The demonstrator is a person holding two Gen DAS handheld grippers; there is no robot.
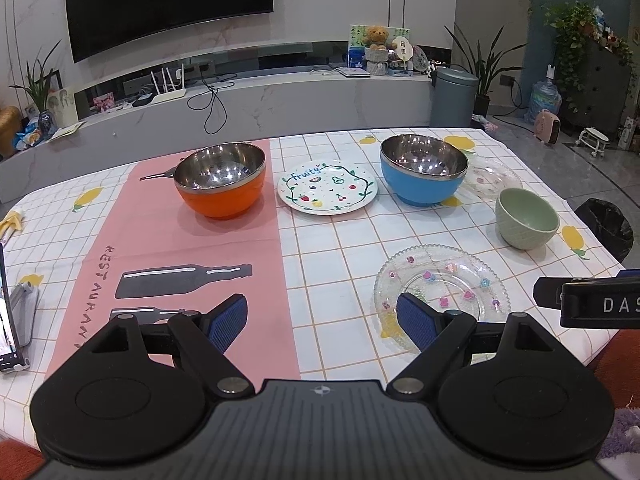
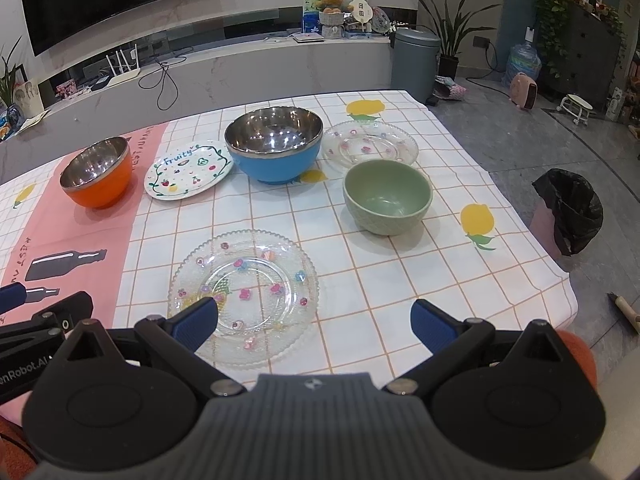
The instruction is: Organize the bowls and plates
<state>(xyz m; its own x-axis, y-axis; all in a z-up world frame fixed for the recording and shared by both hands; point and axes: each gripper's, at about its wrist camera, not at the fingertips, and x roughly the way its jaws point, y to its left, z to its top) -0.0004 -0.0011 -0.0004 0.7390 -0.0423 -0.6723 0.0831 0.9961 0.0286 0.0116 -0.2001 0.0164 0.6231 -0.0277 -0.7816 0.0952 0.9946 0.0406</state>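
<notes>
Three bowls [image 2: 274, 144] upright, mouths up; plates [image 2: 244, 296] flat.

A home living room: a large wall-mounted television [image 1: 168, 0] hangs above a long marble media console [image 1: 256, 96] carrying a router [image 1: 168, 88] and a teddy bear [image 1: 377, 38], with potted plants [image 2: 452, 36] just beside the console's right end.

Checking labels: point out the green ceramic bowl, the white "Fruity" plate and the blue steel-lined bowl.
Green ceramic bowl [image 2: 387, 196]: right wrist view, inner floor.
White "Fruity" plate [image 1: 327, 188]: left wrist view, centre of face.
Blue steel-lined bowl [image 2: 276, 164]: right wrist view, blue outer wall.
</notes>
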